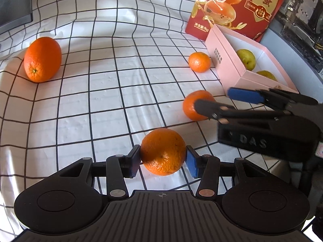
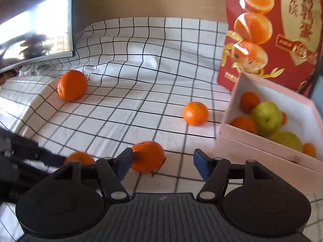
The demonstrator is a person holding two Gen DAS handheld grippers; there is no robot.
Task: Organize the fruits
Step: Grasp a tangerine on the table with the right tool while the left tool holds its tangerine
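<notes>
My left gripper (image 1: 163,159) clamped on a round orange (image 1: 163,151) above the black-gridded white cloth (image 1: 90,92), my right gripper (image 2: 161,161) open wide around a small tangerine (image 2: 148,156), pink cardboard box (image 2: 252,141) of fruit just right.

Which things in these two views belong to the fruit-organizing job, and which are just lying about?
Part of the job:
- large orange at far left
- orange between the left tool's pads
- two small mandarins on the cloth
- open pink cardboard box holding green pears

Lying about:
- red printed carton
- dark monitor
- checked white cloth
</notes>
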